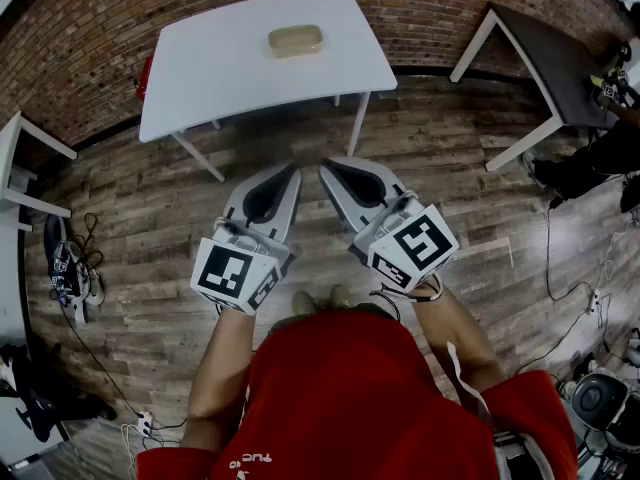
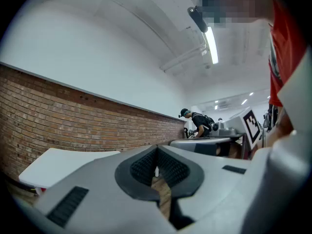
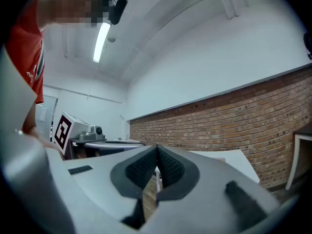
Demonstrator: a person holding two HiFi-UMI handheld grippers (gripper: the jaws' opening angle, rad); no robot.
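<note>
Both grippers hang side by side in the air over the wooden floor (image 1: 450, 168), short of a white table (image 1: 230, 68). The left gripper (image 1: 291, 171) (image 2: 156, 152) has its jaws pressed together with nothing between them. The right gripper (image 1: 327, 168) (image 3: 157, 154) is likewise shut and empty. A tan rectangular block (image 1: 295, 40) lies on the table's far side, well beyond both tips. In the left gripper view the right gripper's marker cube (image 2: 251, 124) shows at the right. The left gripper's marker cube (image 3: 63, 131) shows at the left of the right gripper view.
A brick wall (image 1: 80, 18) runs behind the table. A dark table (image 1: 560, 63) stands at the right, with a person's legs (image 1: 590, 163) beside it. Cables and gear (image 1: 70, 268) lie on the floor at the left. Another person (image 2: 198, 123) stands far off.
</note>
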